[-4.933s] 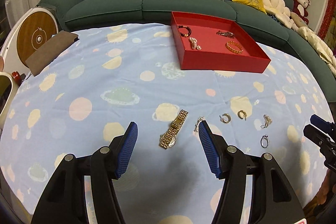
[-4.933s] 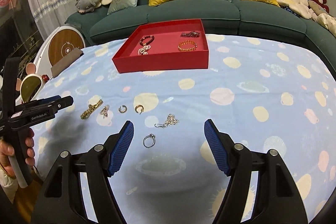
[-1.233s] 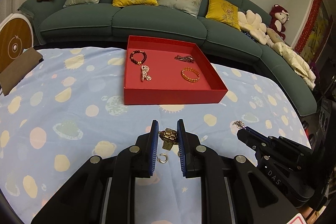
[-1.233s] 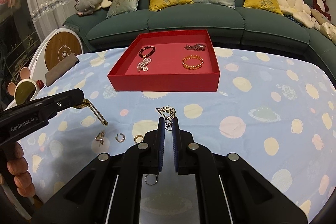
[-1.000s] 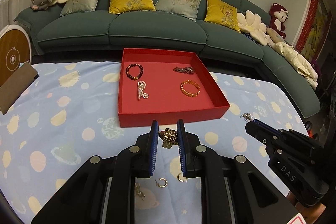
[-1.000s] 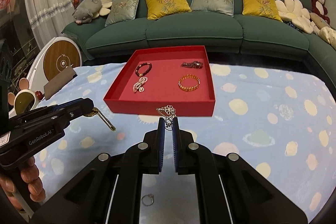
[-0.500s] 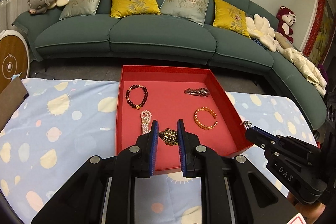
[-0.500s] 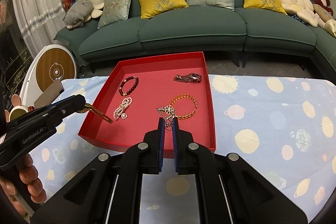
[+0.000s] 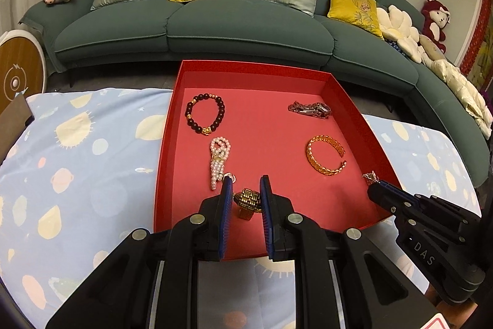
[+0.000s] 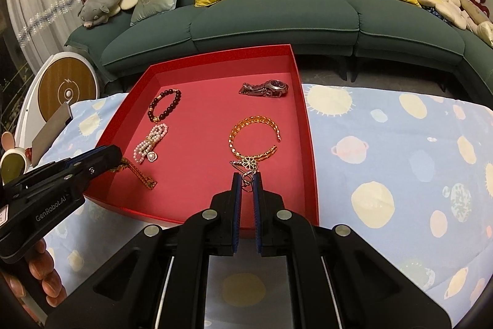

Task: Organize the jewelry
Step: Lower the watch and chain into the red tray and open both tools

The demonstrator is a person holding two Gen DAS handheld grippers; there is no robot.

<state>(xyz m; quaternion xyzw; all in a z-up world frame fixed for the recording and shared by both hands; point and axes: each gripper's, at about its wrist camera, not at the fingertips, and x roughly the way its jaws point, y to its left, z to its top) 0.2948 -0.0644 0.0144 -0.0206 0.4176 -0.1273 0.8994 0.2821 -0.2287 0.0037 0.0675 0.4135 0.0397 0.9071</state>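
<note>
Over the shallow red cardboard tray's (image 9: 380, 141) near edge, left gripper (image 9: 245, 187) clamps the gold link watch (image 9: 248, 202), right gripper (image 10: 247, 182) pinches the silver flower-charm chain (image 10: 246, 165); ideally lower onto bare floor before releasing.

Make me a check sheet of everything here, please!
Surface: blue spotted tablecloth.
Job's things: shallow red tray holds dark bead bracelet, white pearl bracelet, open gold cuff, steel wristwatch.
Clutter: nothing seen.
Tongs: left tongs shut on gold link watch; right tongs shut on silver flower chain; both over tray.
Cables: nothing seen.
Surroundings: green sofa, cushions, plush toys.
</note>
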